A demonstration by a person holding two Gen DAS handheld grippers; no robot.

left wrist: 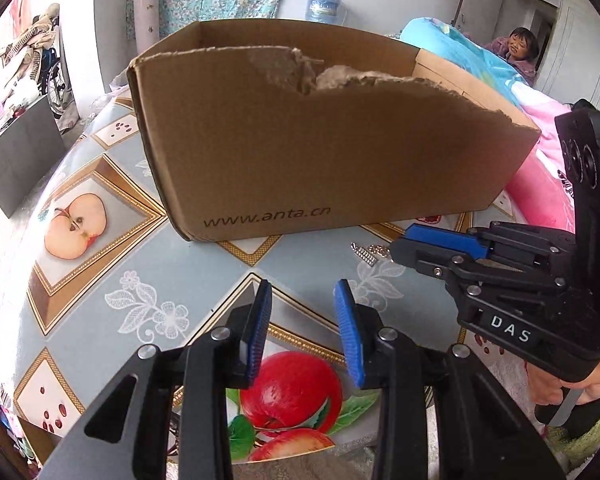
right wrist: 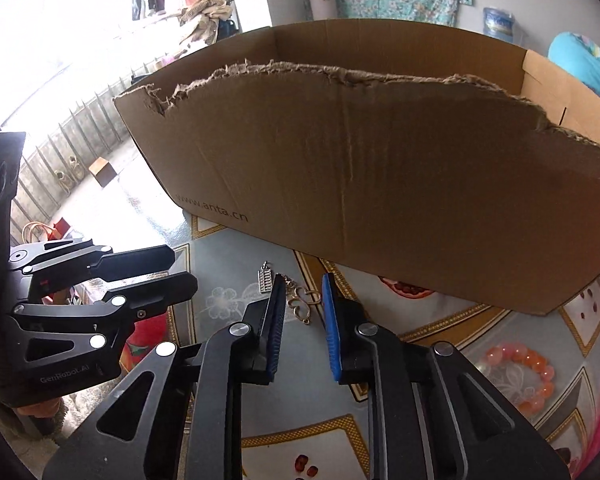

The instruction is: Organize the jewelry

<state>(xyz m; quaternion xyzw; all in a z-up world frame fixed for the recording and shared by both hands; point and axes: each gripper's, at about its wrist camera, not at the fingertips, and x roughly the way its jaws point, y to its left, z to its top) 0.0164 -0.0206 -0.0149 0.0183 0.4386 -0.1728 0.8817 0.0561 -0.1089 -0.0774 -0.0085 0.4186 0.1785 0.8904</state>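
Silver bar pendant (right wrist: 265, 279) on a gold looped chain (right wrist: 300, 305) lies on the fruit-print tablecloth (right wrist: 228, 256) before the torn cardboard box (right wrist: 380, 184). Left gripper (left wrist: 303, 322), part-open, holds nothing; right gripper (right wrist: 303, 324), nearer, straddles the chain without clamping it.

Both wrist cameras are looking down along their own fingers, close above the patterned table (left wrist: 100, 304). Each is facing the torn cardboard box (left wrist: 320, 152) filling the frame's upper middle, their shared ground; each is catching the other gripper at its edge.
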